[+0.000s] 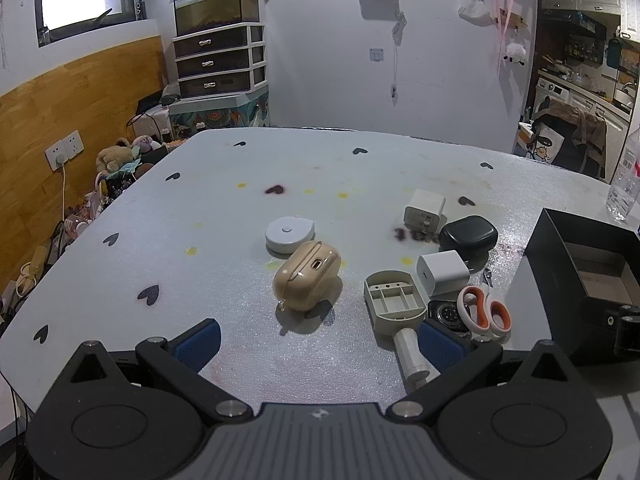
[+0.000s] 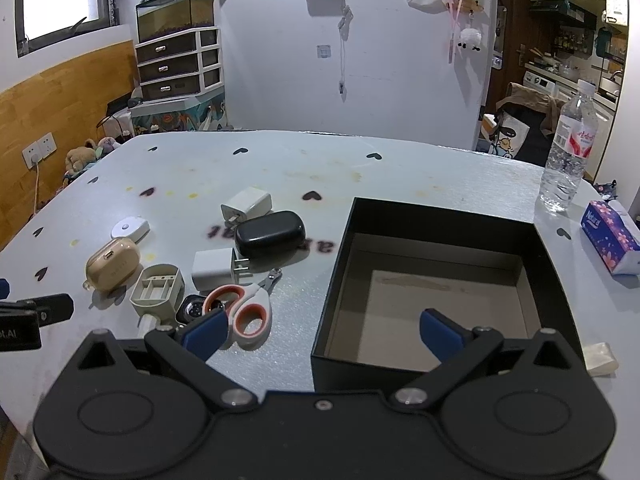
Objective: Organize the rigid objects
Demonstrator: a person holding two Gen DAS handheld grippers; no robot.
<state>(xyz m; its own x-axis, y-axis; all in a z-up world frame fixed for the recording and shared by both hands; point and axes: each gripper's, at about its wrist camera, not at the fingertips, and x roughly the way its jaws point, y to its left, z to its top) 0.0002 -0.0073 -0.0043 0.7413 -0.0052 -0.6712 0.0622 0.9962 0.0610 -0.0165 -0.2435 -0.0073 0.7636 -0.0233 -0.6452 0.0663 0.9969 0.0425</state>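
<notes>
The scissors [image 2: 245, 312] are found just beyond the right gripper's [image 2: 322, 334] wide-spread, empty left finger, blades pointing away; the open box [image 2: 436, 216] lies ahead-right.

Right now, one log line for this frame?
stage: start | left tool: open, empty | right tool: open, empty | box: empty | scissors, chargers, cases: on table, none boxed

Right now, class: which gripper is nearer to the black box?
Right. The right gripper hangs open at the black box, one finger above its near rim. The left gripper, also open, sits well to the box's left, by the beige case.
</notes>
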